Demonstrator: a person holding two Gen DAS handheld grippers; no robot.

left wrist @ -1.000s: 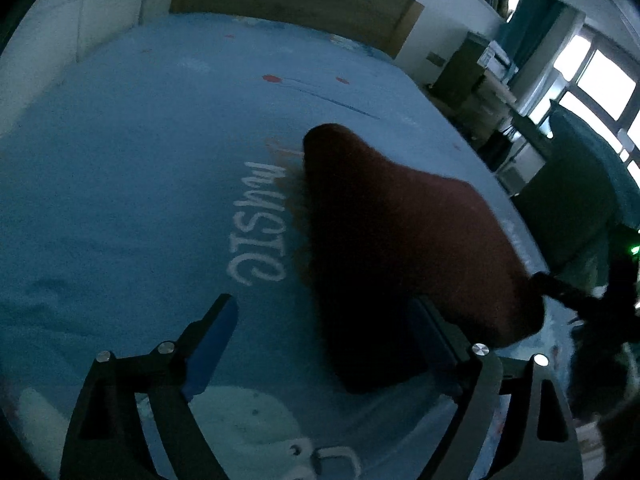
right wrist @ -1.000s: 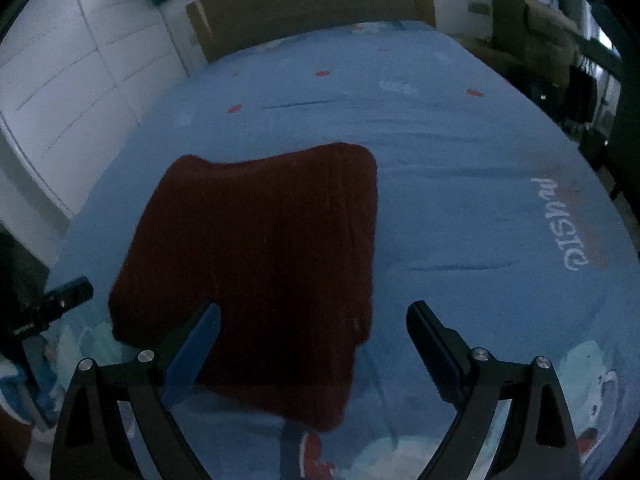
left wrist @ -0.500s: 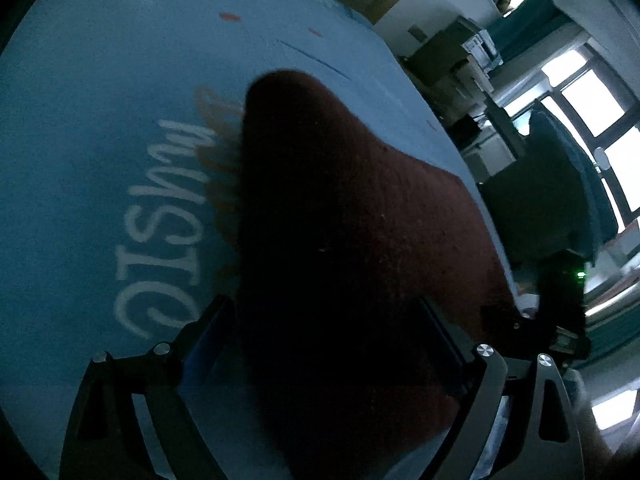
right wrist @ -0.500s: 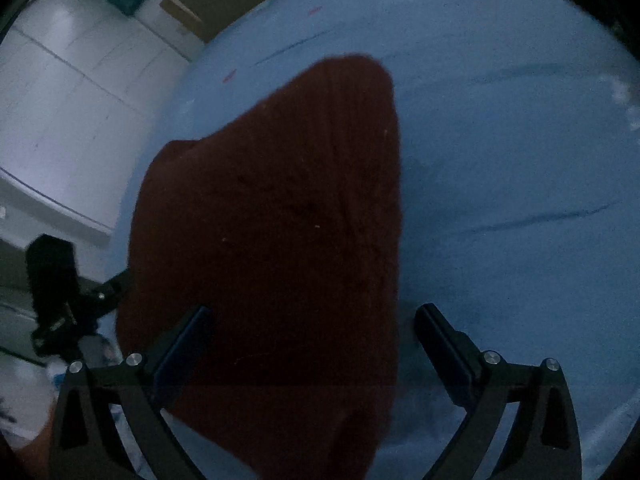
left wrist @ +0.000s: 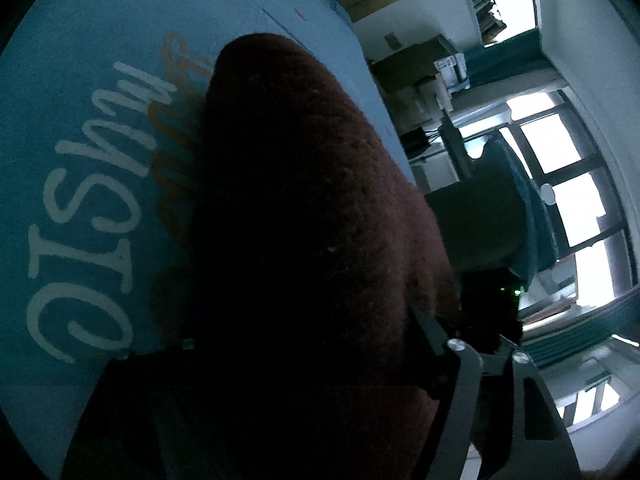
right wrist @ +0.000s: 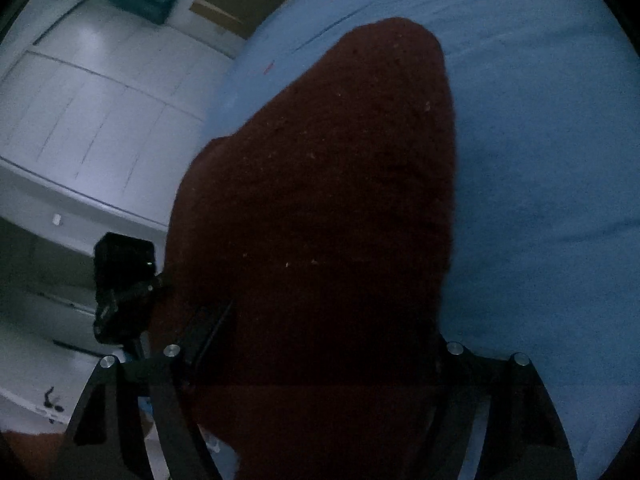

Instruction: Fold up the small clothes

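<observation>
Two grippers, yours: left (left wrist: 304, 364) and right (right wrist: 320, 344), jaws just closing around maroon cloth (right wrist: 332, 184) on bed (right wrist: 540, 140); grip unclear.

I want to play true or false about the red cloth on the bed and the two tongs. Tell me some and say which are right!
1. The cloth is dark red. True.
2. The bed sheet is yellow. False: it is blue.
3. The sheet has the word "music" printed on it. True.
4. The cloth lies far from both tongs. False: the near end of the cloth sits between the fingers of the left tongs and of the right tongs, which have just been closing.
5. The cloth hangs on a hook on the wall. False: it lies on the bed.
</observation>
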